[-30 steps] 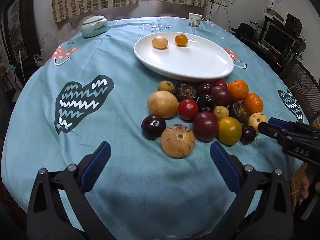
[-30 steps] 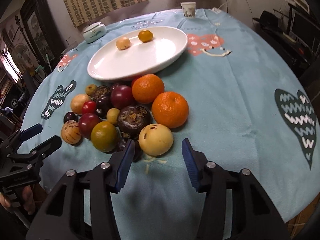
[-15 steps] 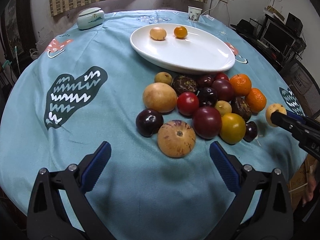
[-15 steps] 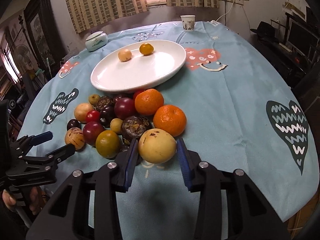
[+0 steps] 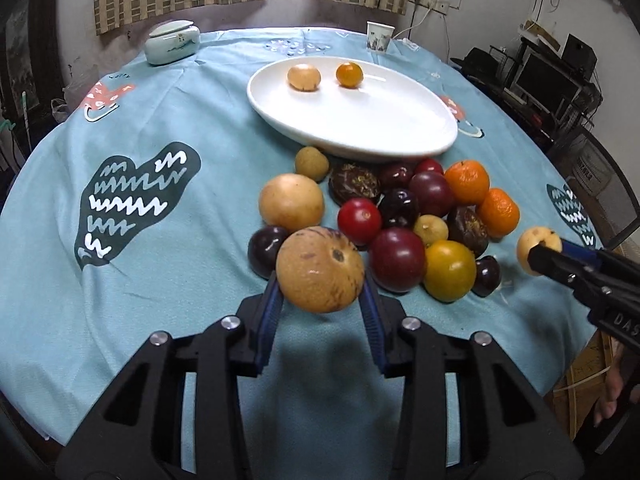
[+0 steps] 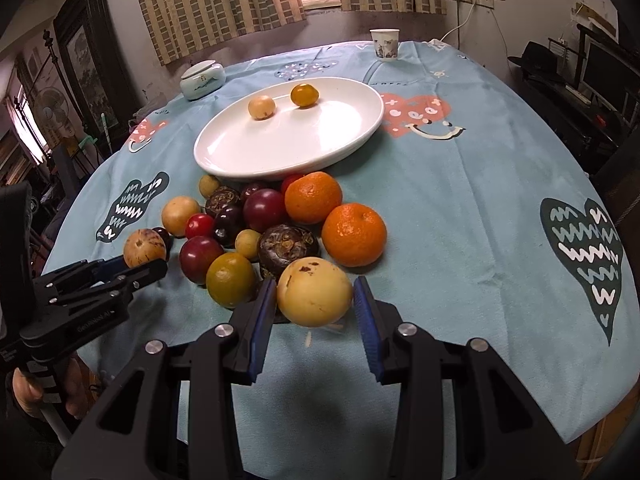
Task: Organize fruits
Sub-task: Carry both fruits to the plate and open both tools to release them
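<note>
Both grippers grip fruit: left gripper [image 5: 320, 304], jaws just closed, clamps the speckled tan fruit [image 5: 320, 270], right gripper [image 6: 315, 306] pinches the pale yellow fruit [image 6: 315, 294], with the white plate [image 6: 240, 160] straight ahead beyond the fruit pile [image 6: 264, 220].

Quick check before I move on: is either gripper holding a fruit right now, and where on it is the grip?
Both. The left gripper has just closed on the speckled tan fruit, the right gripper clamps the pale yellow fruit; each by its two opposite sides.
</note>
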Motion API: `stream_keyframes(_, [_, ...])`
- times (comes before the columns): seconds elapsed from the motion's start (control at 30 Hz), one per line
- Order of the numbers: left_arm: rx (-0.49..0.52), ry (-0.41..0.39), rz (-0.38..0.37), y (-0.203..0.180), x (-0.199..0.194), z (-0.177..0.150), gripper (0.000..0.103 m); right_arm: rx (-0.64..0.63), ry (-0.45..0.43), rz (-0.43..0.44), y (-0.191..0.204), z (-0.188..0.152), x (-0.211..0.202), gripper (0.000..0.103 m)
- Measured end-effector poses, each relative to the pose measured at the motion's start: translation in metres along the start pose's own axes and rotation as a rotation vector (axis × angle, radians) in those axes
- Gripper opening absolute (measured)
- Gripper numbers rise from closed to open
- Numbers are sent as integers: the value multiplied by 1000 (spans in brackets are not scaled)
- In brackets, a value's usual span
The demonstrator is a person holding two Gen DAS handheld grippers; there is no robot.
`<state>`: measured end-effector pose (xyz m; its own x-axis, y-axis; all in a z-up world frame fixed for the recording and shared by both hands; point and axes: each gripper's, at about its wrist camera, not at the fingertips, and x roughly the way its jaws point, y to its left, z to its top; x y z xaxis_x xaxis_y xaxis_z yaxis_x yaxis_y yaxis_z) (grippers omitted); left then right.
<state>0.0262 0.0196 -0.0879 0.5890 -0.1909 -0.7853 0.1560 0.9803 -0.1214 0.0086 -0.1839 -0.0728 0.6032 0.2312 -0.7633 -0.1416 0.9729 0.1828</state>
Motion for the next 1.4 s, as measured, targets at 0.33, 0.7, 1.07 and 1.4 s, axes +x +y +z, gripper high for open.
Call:
stream_keyframes(0.33, [1,-22,-50,0,-18,2,39,-6,-12,10,4,1,-2,40])
stream_keyframes(0.7, [40,-17,-69,0,-20,28,39,-42,4,54,12,20,3,40])
stream_keyframes(1.07, [70,4,-60,5,38,166,40,-144,-16,65,18,157,59,40])
stream_keyframes(1.4, [39,105,-2,30,123,205,40,-119,109,-18,-1,224,170,40])
